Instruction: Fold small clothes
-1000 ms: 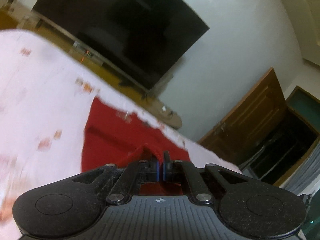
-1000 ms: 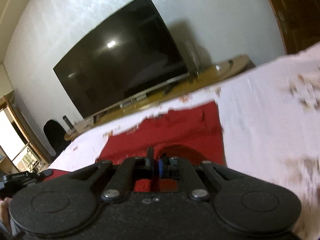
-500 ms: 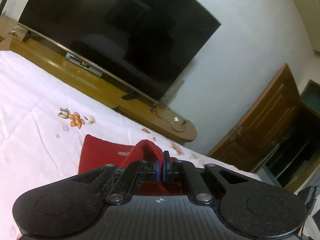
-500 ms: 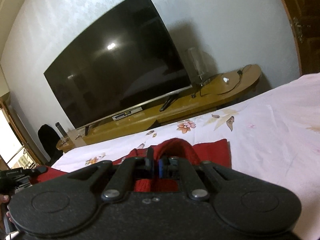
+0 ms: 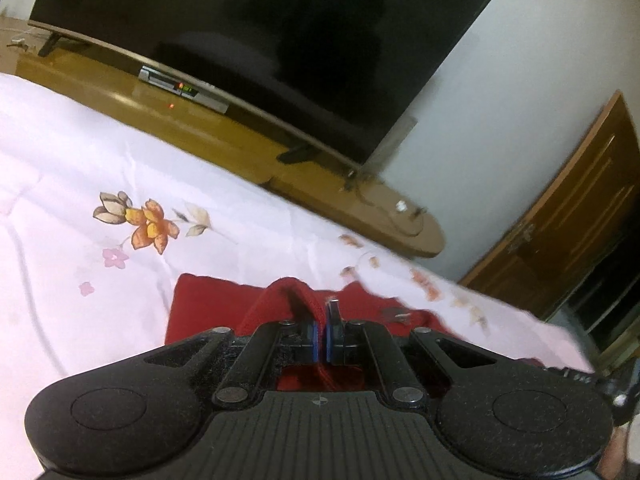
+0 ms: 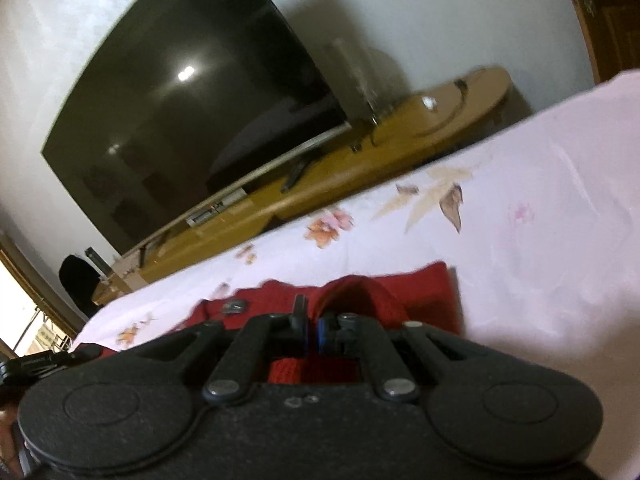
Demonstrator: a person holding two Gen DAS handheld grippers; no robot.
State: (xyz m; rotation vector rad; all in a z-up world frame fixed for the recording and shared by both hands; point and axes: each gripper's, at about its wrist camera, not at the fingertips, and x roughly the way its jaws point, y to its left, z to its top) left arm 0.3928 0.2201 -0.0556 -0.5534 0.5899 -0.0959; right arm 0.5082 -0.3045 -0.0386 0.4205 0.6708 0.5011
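We have both tongs pressed together, each pinching a raised fold of the red knit garment (image 5: 208, 304). Left tongs (image 5: 322, 316): pads closed on a ridge of red knit that humps up just left of the fingertips. Right tongs (image 6: 310, 320): same, a red loop arching up just right of the tips; a narrow gap shows between the pads but fabric runs through it. The rest of the garment lies flat on the bed (image 5: 80, 184), on the white floral bedspread, just ahead of both tools. In the left view its left edge and near-left corner are clean and straight; in the right view its right edge ends square, with bare sheet beyond. A small grey tag or button (image 6: 234, 306) sits on the red cloth between the two grips. Open bedspread lies to the left, right and ahead up to the bed's far edge. Past that, well apart: wooden TV bench (image 5: 248, 148), large dark TV (image 5: 256, 40), wooden door (image 5: 580, 220) at right.
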